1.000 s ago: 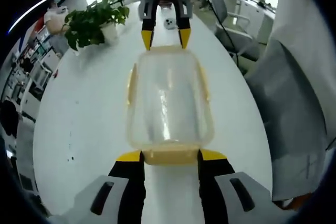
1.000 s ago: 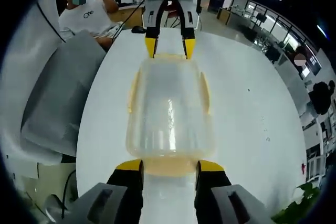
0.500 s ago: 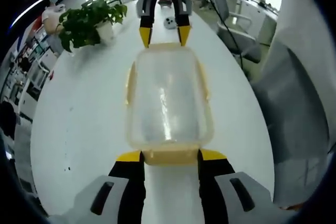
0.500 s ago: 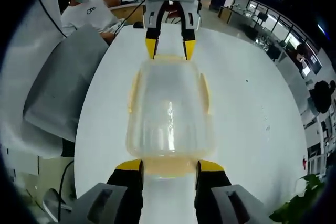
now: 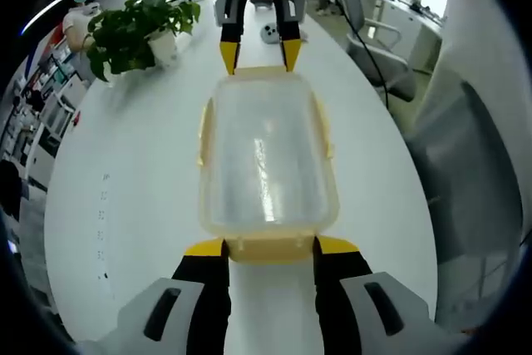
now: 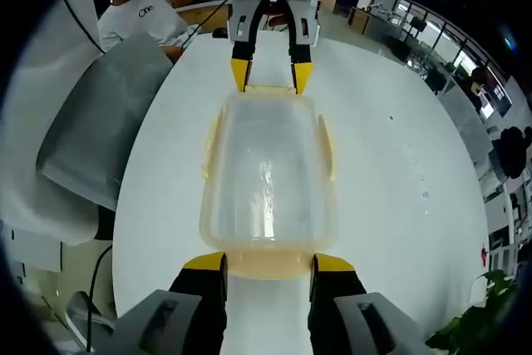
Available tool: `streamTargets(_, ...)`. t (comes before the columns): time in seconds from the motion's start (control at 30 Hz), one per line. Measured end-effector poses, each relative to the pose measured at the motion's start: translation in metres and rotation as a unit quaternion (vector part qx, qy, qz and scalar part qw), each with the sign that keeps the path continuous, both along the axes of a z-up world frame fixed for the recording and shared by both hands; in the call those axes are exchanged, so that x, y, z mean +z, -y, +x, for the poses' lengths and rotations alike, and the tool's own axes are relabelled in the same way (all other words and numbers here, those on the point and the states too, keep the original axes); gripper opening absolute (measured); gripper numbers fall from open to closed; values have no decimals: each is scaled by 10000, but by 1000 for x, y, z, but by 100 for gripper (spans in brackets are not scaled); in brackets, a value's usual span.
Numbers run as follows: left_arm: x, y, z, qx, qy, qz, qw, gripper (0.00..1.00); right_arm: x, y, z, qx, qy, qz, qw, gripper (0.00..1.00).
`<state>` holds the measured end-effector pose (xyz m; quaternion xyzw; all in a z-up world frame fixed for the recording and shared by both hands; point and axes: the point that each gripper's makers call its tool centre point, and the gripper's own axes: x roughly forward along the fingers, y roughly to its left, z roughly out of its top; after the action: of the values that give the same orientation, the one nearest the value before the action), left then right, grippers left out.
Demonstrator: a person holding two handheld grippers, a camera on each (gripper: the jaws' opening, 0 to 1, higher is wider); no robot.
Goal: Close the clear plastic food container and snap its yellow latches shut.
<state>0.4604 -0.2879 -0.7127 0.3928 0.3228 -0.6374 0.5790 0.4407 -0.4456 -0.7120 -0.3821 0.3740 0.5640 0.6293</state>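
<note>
Left gripper view: the left gripper [image 5: 269,245] has its jaws open on either side of the near yellow latch [image 5: 269,248]; the right gripper [image 5: 259,56] brackets the far latch likewise. The container [image 5: 268,164] lies between them on the tabletop [image 5: 133,172]. Uneven pressing could slide it or leave one latch unsnapped. I can read no label on it.

Clear food container [image 6: 268,179] with yellow latches [image 6: 268,263] on a white table [image 6: 399,189], right gripper [image 6: 268,262] straddling its near end latch, left gripper [image 6: 270,76] at the far end, seated person [image 6: 137,14] behind.
</note>
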Motion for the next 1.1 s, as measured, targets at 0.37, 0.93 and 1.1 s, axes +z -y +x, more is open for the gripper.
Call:
streamTargets(0.37, -8, 8, 0, 63, -82, 10, 9999, 37, -11, 8, 4, 88, -44, -60, 9999, 35)
streamTargets(0.93, -25, 10, -4, 46, -155, 109, 9998, 36, -25, 11, 5, 251, -90, -111, 9996, 35)
streamTargets(1.1, -27, 9, 0, 44, -161, 115, 9998, 36, -26, 11, 6, 267, -107, -123, 9995, 36)
